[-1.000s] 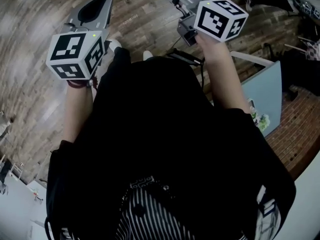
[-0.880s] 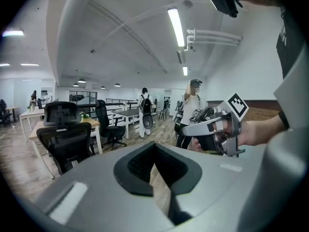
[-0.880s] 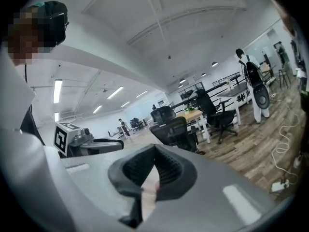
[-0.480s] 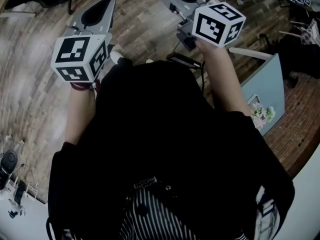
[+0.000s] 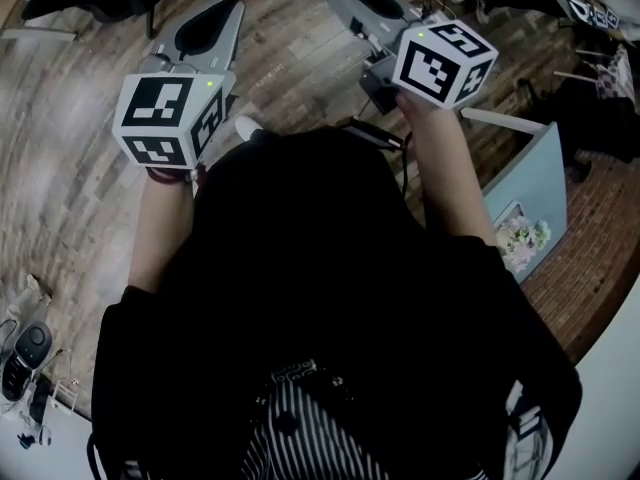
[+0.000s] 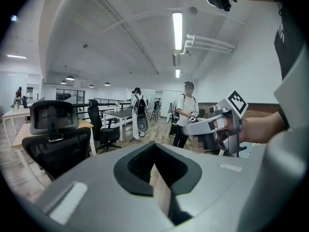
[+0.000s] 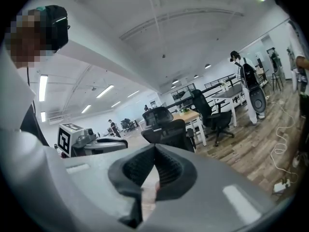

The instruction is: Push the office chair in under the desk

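The grey left gripper and the grey right gripper are both clenched, with nothing caught between the jaws. The black mesh office chair with a headrest is seen well ahead of them, untouched, just beside a light wooden-topped desk.

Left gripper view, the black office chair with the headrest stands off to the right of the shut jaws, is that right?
No. In the left gripper view the black office chair stands off to the left of the shut jaws of the left gripper; the right gripper is what shows on the right.
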A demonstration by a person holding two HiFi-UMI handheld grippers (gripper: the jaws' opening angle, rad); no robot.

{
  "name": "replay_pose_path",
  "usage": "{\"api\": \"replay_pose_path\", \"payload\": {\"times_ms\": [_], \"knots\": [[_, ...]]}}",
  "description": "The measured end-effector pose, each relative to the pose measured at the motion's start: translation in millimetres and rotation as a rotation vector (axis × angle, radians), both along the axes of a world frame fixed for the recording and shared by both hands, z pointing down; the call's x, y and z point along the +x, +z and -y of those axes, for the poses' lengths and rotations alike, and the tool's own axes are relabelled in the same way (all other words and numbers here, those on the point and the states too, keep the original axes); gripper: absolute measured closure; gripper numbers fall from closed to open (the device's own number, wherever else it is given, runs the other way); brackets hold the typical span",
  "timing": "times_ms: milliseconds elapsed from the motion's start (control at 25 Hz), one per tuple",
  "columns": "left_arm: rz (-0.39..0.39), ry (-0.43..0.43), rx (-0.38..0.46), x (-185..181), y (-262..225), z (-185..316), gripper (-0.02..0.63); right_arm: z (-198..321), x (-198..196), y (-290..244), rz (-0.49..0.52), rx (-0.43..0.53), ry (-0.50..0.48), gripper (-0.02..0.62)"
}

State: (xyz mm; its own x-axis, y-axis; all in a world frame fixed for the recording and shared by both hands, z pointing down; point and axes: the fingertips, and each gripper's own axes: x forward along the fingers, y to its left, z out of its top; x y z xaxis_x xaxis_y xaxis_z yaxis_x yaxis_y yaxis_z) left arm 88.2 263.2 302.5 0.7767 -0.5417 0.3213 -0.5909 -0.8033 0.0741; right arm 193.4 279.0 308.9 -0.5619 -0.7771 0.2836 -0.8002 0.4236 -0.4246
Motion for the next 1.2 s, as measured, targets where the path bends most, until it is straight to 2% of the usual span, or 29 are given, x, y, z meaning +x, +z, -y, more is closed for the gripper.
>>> {"api": "replay_pose_path", "payload": {"times_ms": [280,440,560,880,1200], "knots": [[-0.017,-0.045,0.005,-70.5,5.6,38.0,0.606,45.3,-68.8,-5.0,-0.026,0.021,-0.043,0.595],[-0.045,-0.092,-0.02,-99.5,11.6,46.5,0.606,56.4,-96.9,-6.9,-0.03,0.001,-0.08,0.595],[-0.046,-0.106,-0.021,-108.6,12.0,50.7,0.606,69.2,-106.4,-12.2,-0.054,0.007,-0.103,0.595],[-0.035,-0.196,-0.03,-139.7,12.4,63.2,0.606,94.7,-127.3,-6.9,-0.039,-0.006,-0.175,0.595],[0.003,-0.25,-0.026,-163.3,17.0,121.3,0.606,160.9,-146.8,4.4,0.005,-0.009,-0.22,0.595]]}}
